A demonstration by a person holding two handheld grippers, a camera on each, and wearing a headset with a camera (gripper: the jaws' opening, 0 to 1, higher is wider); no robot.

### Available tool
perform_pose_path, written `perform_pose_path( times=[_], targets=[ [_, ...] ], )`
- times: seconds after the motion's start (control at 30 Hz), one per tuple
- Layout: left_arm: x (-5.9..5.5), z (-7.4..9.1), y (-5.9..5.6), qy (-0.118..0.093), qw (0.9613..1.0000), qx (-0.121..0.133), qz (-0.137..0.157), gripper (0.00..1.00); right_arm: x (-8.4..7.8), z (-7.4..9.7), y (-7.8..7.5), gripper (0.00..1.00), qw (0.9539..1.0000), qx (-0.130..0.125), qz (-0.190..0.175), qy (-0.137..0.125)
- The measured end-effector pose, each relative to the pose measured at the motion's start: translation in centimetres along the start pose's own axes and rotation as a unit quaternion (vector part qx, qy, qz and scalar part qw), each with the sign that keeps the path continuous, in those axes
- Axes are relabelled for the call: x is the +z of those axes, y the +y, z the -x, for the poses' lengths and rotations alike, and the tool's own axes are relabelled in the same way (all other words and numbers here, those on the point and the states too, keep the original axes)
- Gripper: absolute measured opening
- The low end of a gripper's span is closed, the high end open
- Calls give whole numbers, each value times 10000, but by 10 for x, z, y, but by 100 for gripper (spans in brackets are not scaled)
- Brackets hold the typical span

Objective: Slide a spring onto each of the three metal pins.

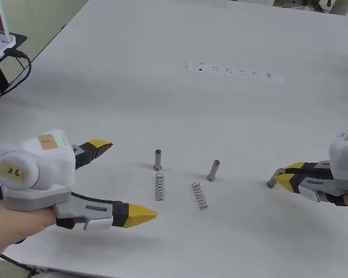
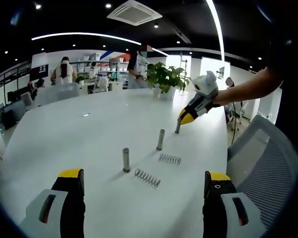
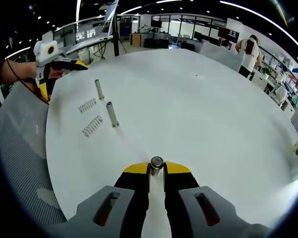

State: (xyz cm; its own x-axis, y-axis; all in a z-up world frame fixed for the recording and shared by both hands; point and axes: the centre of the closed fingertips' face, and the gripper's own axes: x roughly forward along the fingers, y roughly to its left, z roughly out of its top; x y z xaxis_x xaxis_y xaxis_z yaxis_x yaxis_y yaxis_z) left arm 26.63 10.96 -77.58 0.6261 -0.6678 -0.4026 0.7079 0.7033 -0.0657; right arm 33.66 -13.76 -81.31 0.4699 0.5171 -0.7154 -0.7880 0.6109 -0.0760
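White table (image 1: 133,69) in bright office (image 2: 89,74) bears 2 springs (image 1: 159,186).

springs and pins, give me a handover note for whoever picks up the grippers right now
Left gripper: open, empty, held over the table's near left.
Right gripper: shut on the third pin, which looks to carry a spring already.
Bare pins stand mid-table, with loose springs lying just in front of them.
Done: apparently one pin.
Left: slide the loose springs onto the bare pins.
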Motion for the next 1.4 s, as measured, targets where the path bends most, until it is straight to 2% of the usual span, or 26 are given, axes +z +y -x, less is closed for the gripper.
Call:
perform_pose_path(
  times=[0.27,0.37,0.57,0.67,0.77,1.2,1.4],
  targets=[
    [-2,1,0,30,10000,-11,6,98,1,0,0,8,10000,10,-24,1],
    [-1,1,0,24,10000,-14,3,98,-2,-1,0,8,10000,-2,-19,92],
    [0,1,1,37,10000,-24,-4,98,0,0,1,8,10000,1,-22,60],
    [0,2,2,48,10000,-17,-11,98,1,0,2,11,10000,60,-58,16],
    [2,2,2,-2,10000,2,1,98,1,1,2,13,10000,38,-50,-1],
    [2,3,-2,17,10000,-29,-7,98,6,4,0,29,9999,-4,-105,-128],
    [3,4,-2,14,10000,-23,-17,98,9,7,2,31,9997,-19,-149,-185]
  ],
)
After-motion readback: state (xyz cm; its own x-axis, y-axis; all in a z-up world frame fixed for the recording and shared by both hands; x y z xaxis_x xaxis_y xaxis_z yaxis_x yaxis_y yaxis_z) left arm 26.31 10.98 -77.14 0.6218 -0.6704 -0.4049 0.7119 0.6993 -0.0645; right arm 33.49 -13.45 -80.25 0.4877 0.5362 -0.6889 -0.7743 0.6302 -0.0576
